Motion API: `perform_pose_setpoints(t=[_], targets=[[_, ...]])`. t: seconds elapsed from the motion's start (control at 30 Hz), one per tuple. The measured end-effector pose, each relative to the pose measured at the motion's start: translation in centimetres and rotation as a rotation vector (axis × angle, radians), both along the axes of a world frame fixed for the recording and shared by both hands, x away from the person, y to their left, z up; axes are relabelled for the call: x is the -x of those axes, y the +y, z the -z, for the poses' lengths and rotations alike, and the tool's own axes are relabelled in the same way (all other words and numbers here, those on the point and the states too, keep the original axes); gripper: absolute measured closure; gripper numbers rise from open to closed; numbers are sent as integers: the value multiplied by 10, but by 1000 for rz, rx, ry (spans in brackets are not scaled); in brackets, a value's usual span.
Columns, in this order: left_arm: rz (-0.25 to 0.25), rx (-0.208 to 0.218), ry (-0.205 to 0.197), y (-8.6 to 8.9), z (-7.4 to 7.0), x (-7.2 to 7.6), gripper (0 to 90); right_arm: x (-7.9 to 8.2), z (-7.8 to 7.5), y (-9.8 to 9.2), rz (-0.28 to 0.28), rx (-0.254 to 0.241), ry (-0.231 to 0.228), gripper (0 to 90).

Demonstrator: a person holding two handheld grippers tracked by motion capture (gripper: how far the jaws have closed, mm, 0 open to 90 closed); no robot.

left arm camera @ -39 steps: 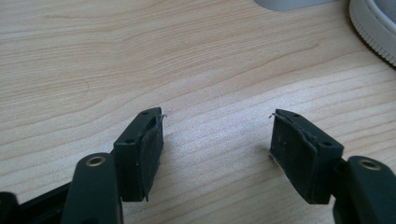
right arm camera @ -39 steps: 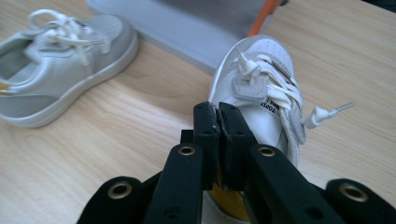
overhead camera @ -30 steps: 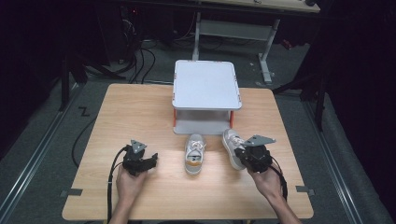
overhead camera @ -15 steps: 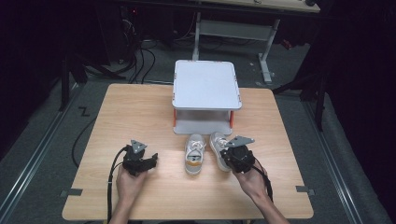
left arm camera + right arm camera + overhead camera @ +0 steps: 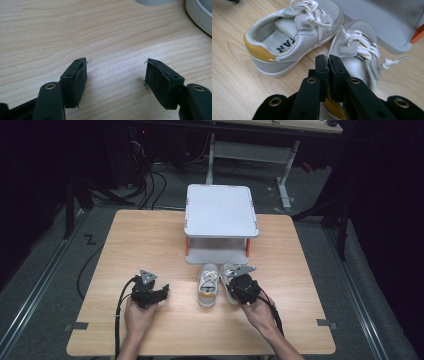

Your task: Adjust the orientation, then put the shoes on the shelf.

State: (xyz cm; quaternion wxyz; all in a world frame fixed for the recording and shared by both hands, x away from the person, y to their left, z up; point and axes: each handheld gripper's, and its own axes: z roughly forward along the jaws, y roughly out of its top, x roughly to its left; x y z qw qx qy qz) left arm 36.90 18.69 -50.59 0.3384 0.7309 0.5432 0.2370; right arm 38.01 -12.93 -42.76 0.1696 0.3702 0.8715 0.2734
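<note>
Right shoe (image 5: 231,282) heel pinched in right gripper (image 5: 239,285) jaws, pointing forward.

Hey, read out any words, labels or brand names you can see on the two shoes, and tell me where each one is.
"TAR": the visible end of a longer word printed on the insole of the left shoe; the rest is hidden under the tongue.
"TOPST": start of a label on the tongue of the right shoe, cut off by the strap.
A smaller line beside it is too small to read.
</note>
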Motion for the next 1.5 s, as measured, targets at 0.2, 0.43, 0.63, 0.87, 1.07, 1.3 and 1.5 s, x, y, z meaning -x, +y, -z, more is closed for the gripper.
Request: perform_pose_setpoints(t=[0.2,0.43,0.63,0.87,1.07,1.3,1.5], targets=[[0,-2,-1,0,0,0,341,-3,2,5,-18,-46,52,849],[-2,-7,-1,-1,0,0,342,-6,2,13,-58,-86,64,844],[-2,-9,-1,-1,0,0,341,-5,4,6,-72,-135,67,707],[-13,28,2,1,0,1,342,-2,3,-20,-73,-275,1,596],[-14,50,2,3,0,1,338,2,-1,-54,-22,-360,-81,548],[-11,20,9,-3,0,1,278,-9,20,-99,117,-361,-145,508],[-60,-17,13,-6,0,2,270,-21,50,-128,241,-284,-130,547]])
